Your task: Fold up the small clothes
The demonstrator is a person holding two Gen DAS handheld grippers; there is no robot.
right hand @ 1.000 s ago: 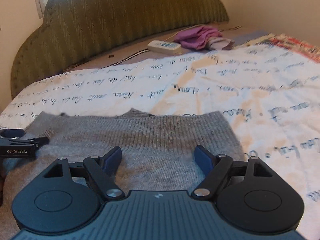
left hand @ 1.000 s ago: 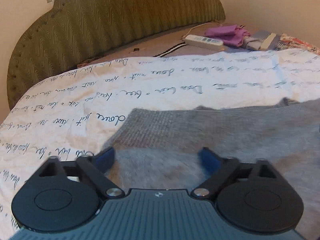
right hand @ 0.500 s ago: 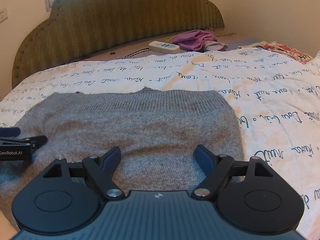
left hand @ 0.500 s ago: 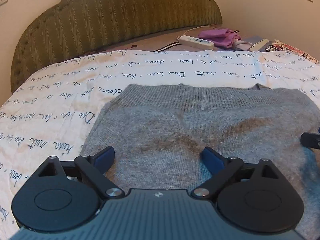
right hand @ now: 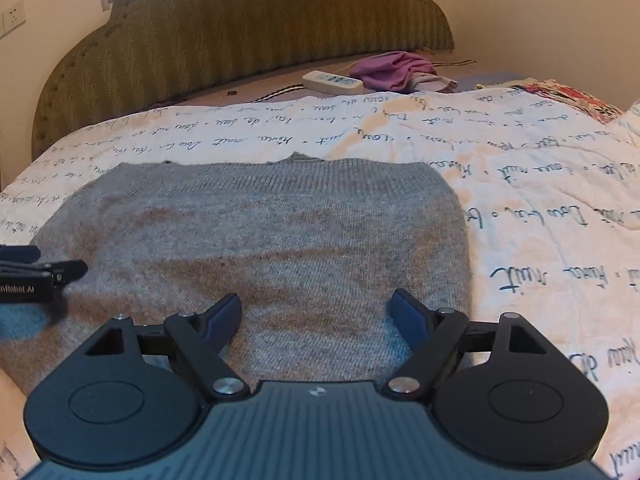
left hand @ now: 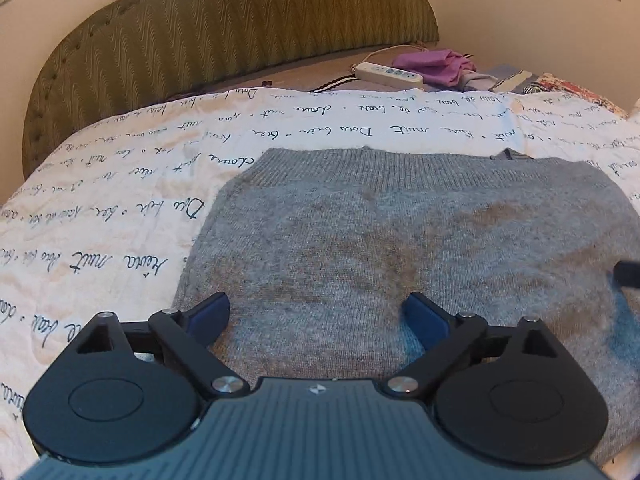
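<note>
A grey knitted garment (left hand: pixel 400 232) lies flat and folded on the white bed cover with script print (left hand: pixel 120 184); its ribbed edge faces the headboard. My left gripper (left hand: pixel 316 304) hovers open over the garment's near left part, nothing between its blue pads. In the right wrist view the same garment (right hand: pixel 260 240) fills the middle. My right gripper (right hand: pixel 316 300) stands open above its near right part, also with nothing in it. Each gripper shows at the edge of the other's view: the left gripper (right hand: pixel 36 272) and one right fingertip (left hand: pixel 628 274).
A green padded headboard (left hand: pixel 240 28) closes off the far side of the bed. Before it lie a white power strip (left hand: pixel 388 74), a purple cloth (left hand: pixel 436 66) and a patterned fabric (right hand: pixel 576 100). Bed cover (right hand: pixel 540 208) spreads to the garment's right.
Both grippers have drawn back towards me, so more of the grey garment shows in each view. The left jaws stand a little wider. The garment stays flat.
</note>
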